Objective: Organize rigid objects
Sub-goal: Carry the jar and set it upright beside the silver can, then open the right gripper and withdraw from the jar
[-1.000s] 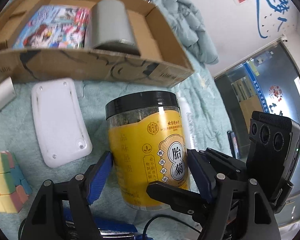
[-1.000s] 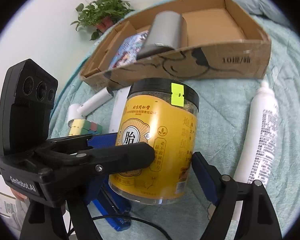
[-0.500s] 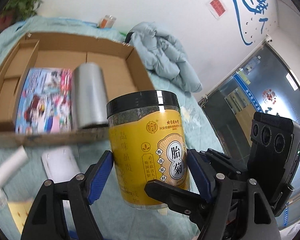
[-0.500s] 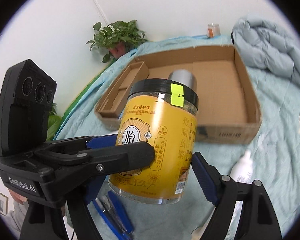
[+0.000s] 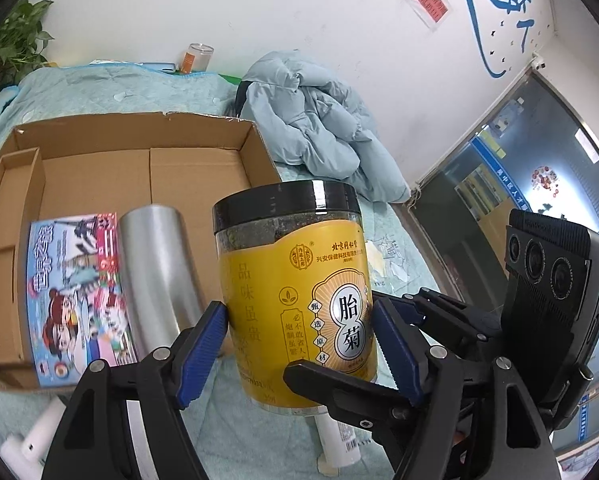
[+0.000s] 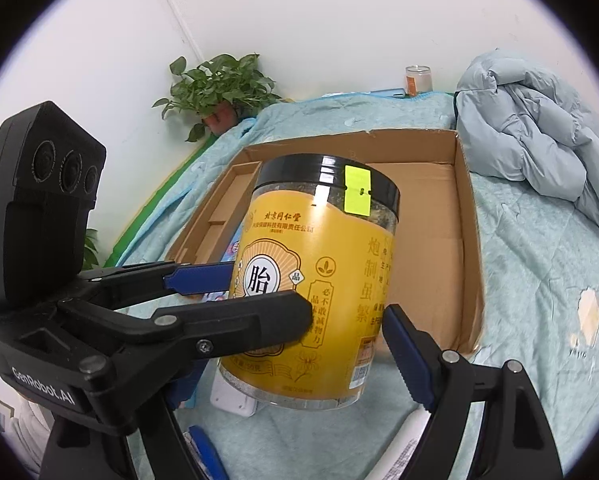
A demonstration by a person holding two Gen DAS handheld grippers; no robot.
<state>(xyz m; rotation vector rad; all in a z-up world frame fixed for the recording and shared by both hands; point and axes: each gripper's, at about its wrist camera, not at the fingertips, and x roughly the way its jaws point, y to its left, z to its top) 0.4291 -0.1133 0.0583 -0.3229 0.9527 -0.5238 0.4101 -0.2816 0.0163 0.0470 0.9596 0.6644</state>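
Both grippers are on the same yellow-label jar (image 5: 295, 292). Left gripper (image 5: 299, 344): blue pads flank the lower half of the jar and the left pad looks in contact; on the right pad side I can't confirm contact, since the other gripper's black finger crosses in front. Right gripper (image 6: 311, 320): its left blue pad sits against the jar's side and the right pad touches the lower right edge, so both sets of jaws read as clamped on the jar, which is held upright and slightly tilted, off the bedspread (image 6: 539, 280), in front of the cardboard box (image 5: 203, 176) and partly over its near edge. The jar has a black lid (image 6: 327, 172) with a neon yellow sticker (image 6: 357, 192) running down from the rim. Inside the box: a colourful magazine (image 5: 71, 292) lying flat on the left and a silver cylinder (image 5: 159, 264) on its side just beside it; the right part of the box floor is bare cardboard. Below the jar on the bedspread sit a white tube (image 5: 335, 436) and a white flat device (image 6: 231, 396), both mostly hidden. A pale blue jacket (image 5: 319, 120) is bunched behind the box, a potted plant (image 6: 219, 88) is in the corner, and a small orange jar (image 5: 195, 58) stands by the wall.
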